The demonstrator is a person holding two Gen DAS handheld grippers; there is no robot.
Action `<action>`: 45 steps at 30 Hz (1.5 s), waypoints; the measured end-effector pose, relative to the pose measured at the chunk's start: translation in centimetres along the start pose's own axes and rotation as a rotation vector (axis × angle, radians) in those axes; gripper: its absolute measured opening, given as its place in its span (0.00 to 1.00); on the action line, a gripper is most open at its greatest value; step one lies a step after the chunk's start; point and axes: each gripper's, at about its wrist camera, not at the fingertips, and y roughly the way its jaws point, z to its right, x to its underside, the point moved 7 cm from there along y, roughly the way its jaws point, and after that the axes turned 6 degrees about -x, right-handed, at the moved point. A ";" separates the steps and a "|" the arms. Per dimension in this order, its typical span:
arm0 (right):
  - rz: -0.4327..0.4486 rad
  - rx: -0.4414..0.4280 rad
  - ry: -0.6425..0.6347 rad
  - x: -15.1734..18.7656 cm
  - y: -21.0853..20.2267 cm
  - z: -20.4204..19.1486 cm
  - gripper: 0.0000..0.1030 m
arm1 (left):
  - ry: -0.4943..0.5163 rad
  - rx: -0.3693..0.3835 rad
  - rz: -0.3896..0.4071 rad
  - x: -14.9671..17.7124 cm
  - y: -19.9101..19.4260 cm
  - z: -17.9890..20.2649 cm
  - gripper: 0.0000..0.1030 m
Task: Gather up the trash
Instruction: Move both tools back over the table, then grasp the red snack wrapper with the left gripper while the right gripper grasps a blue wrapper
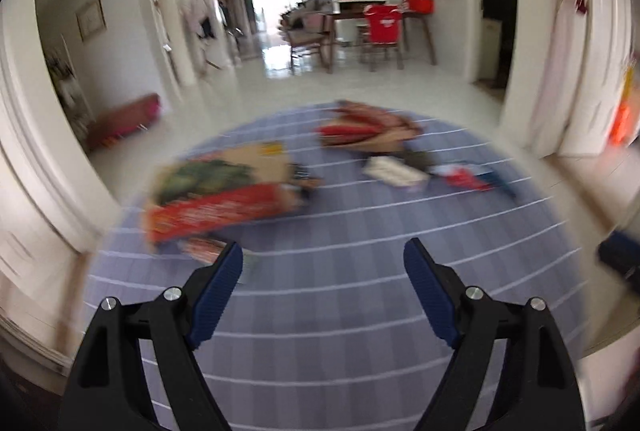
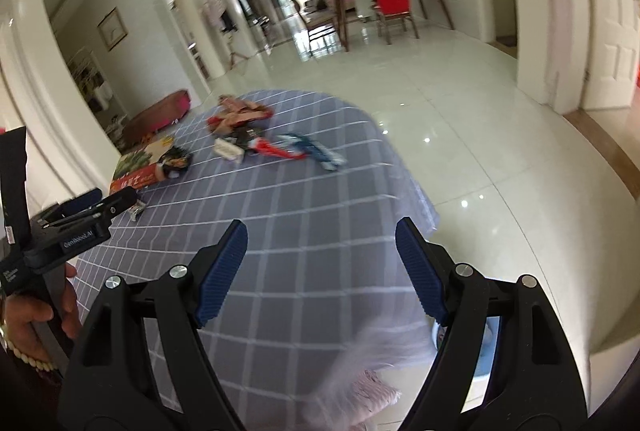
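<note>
Grey checked cloth covers the tabletop [image 2: 304,231], with one flat red box [image 2: 138,173] at middle left and several wrappers [image 2: 280,149] heaped at centre. Both my tools, left tool [image 1: 323,263] and right tool [image 2: 322,243], gape wide, holding nothing.

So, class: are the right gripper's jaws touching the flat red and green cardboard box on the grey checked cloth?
Apart. The right wrist view shows the right gripper open over bare cloth, the box far beyond.

Red box [image 1: 216,207] and wrappers [image 1: 464,177] blurred — labels unreadable.
</note>
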 end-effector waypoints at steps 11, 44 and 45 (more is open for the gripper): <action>-0.036 0.068 -0.063 -3.1 7.6 -2.5 0.75 | 0.324 -0.175 -0.027 0.8 6.7 -4.0 0.79; -0.096 0.050 -0.136 -5.9 11.8 -1.7 0.09 | 0.155 -0.263 0.195 -4.1 1.4 -7.2 0.07; -0.087 0.034 -0.133 -5.9 11.2 -2.1 0.09 | 0.133 -0.263 0.203 -4.2 0.7 -7.6 0.06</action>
